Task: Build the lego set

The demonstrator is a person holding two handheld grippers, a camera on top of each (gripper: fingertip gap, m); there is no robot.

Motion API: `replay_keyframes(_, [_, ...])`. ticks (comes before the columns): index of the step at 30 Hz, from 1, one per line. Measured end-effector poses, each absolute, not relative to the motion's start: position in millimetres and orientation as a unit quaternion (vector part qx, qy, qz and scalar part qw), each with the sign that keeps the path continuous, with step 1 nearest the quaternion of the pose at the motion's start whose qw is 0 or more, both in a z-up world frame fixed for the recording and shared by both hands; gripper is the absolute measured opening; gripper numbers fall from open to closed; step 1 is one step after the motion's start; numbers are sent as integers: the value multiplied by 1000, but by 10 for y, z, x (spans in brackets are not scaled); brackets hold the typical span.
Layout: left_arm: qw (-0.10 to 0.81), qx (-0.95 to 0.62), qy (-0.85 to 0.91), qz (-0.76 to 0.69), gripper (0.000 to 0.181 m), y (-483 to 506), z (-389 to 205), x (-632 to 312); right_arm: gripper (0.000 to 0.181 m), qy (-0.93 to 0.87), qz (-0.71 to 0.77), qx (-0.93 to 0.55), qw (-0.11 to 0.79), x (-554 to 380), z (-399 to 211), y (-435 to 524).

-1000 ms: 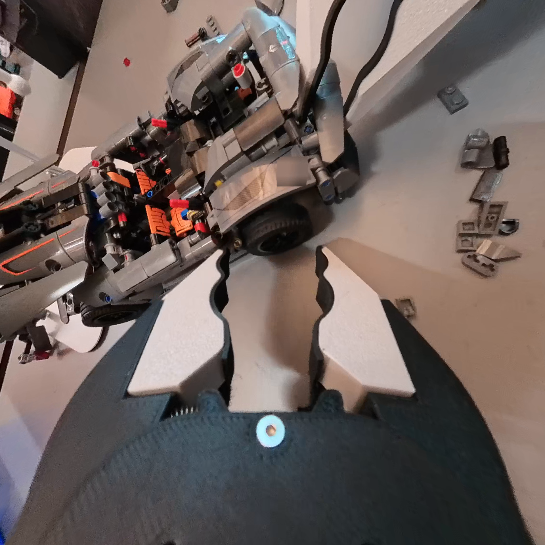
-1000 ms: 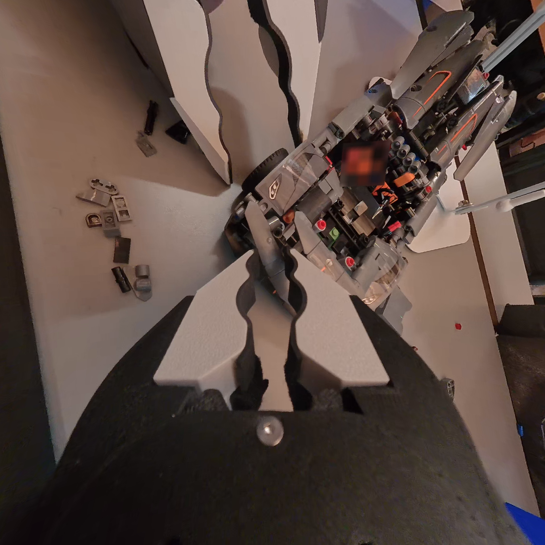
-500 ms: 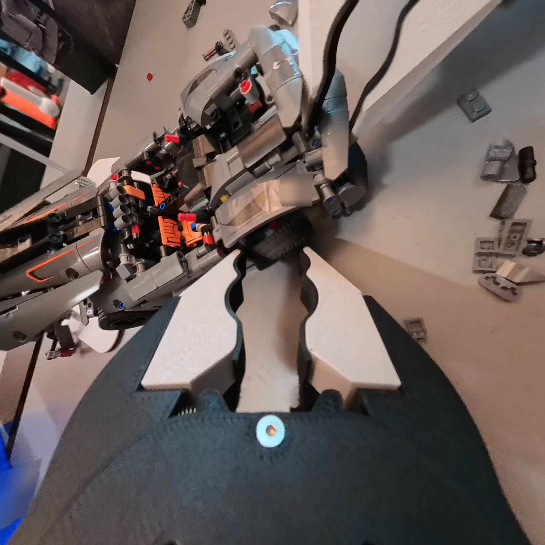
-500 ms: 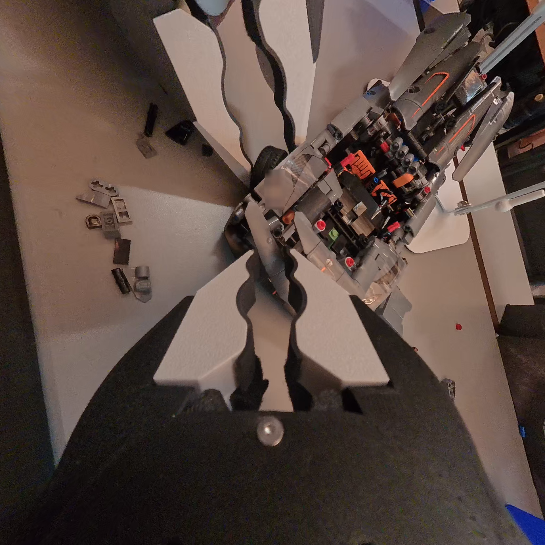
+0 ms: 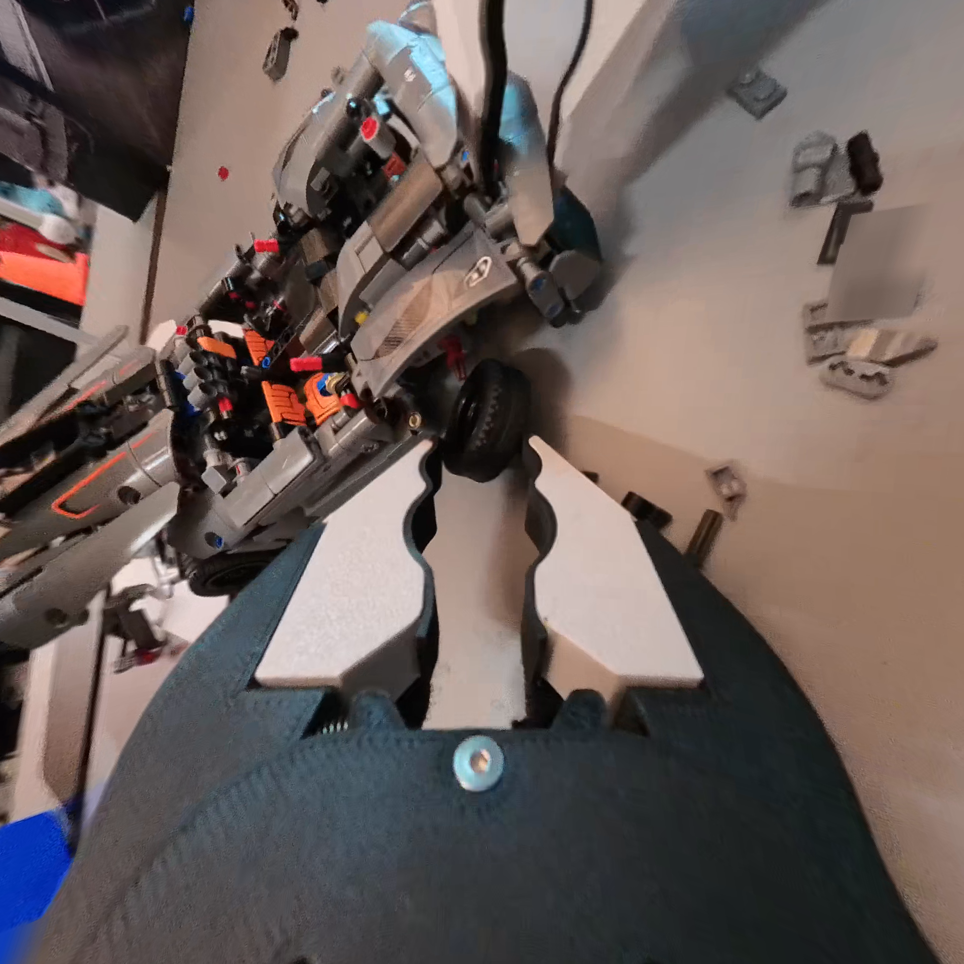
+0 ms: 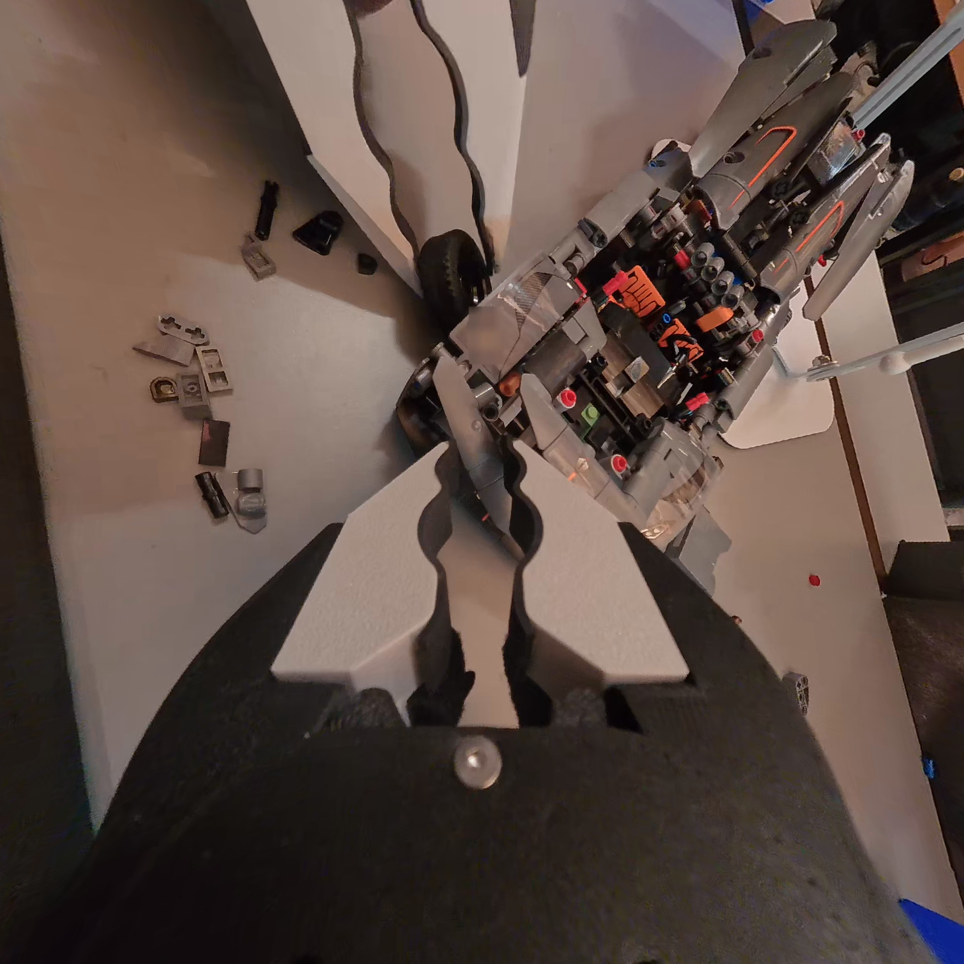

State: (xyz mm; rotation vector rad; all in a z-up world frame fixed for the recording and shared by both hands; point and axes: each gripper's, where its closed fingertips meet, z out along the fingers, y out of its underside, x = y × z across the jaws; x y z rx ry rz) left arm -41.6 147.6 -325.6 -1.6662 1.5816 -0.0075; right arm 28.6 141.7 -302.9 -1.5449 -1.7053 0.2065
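The grey lego car (image 5: pixel 396 292), with its orange and red bits inside, sits on the pale tabletop (image 5: pixel 782 521), and both tools are on it from opposite sides.

The left tool (image 5: pixel 480 448) has its two white fingers on either side of a black front wheel (image 5: pixel 487 417). The wheel sits right at the fingertips, with the car body stretching away up and to the left. In the right wrist view that same wheel (image 6: pixel 451 276) is between the left tool's fingers (image 6: pixel 360 156), which come down from the top of the frame. It looks pinched on the tyre, though the left view is motion-blurred, so I can't swear there's full contact on both sides.

The right tool (image 6: pixel 482 448) comes in from the nose end of the car. It's nearly closed and clamps a slim grey panel piece (image 6: pixel 469 428) that sticks out of the front bodywork. The panel runs down into the gap between the wavy black pads. The car (image 6: pixel 652 323) lies diagonally away from it, up and to the right, with the rear fins at the far end.

A cluster of loose grey and black pieces (image 6: pixel 203 375) lies on the tabletop left of the right tool, well apart from the car. A few more black bits (image 6: pixel 318 232) lie near the left tool's fingers.
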Motion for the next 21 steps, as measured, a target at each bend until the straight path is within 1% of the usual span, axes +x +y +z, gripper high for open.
replay_keyframes(5, [435, -602, 665, 73, 13, 1497, -3228, -409, 14, -675, 85, -611, 404, 288, -3027, 1420])
replay_keyframes(13, [452, -516, 717, 127, 13, 1493, -3176, -327, 14, -676, 90, -611, 402, 284, -3043, 1418])
replay_keyframes(18, [441, -512, 726, 125, 15, 1542, -3210, -294, 14, -676, 90, -610, 404, 280, -3035, 1418])
replay_keyframes(21, [440, -525, 718, 123, 20, 1604, -3176, -314, 14, -675, 91, -611, 403, 288, -3039, 1422])
